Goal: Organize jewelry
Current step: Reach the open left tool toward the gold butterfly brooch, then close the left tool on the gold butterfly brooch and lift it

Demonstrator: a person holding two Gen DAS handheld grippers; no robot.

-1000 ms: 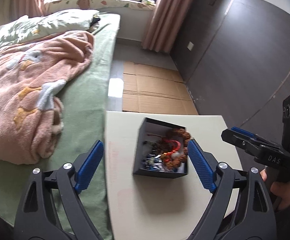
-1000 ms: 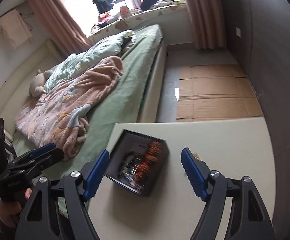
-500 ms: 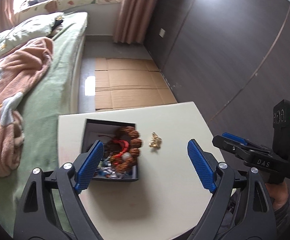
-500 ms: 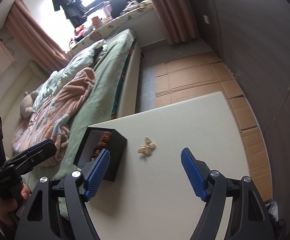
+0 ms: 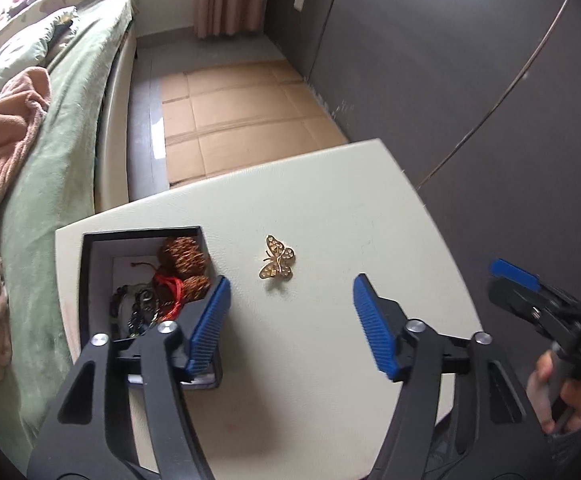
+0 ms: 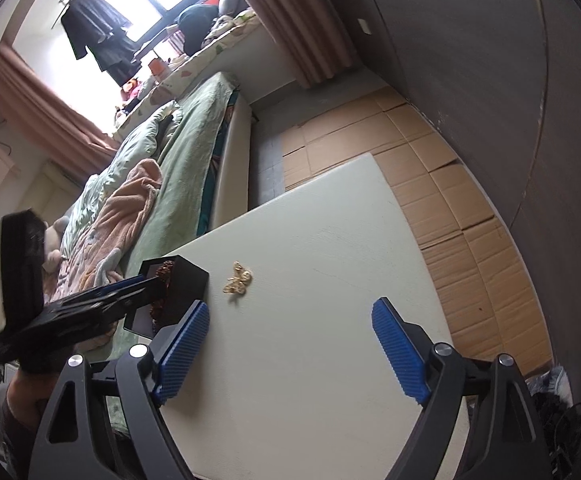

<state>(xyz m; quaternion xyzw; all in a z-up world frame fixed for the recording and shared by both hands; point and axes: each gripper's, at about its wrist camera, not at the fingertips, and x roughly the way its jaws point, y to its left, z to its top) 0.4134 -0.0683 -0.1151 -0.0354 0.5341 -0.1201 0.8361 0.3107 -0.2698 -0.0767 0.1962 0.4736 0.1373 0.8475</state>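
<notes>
Bench (image 5: 330,208) fills both views, pale and bare but for two things: a black box (image 5: 90,272) of beads and cords at its bed-side edge, and a gold butterfly brooch (image 5: 277,263) lying loose just beside the box. Over the past second both cameras have swung from the box toward the brooch, which suggests it is the next piece to be put away. The left gripper (image 5: 288,320) hangs wide open with the brooch ahead between its blue pads, nothing held. The right gripper (image 6: 288,350) is likewise spread wide and empty, farther off. The left view looks down into the box, showing brown beads and a red cord; the right view shows only the box's outer wall (image 6: 188,280) and the brooch (image 6: 237,282) edge-on.
</notes>
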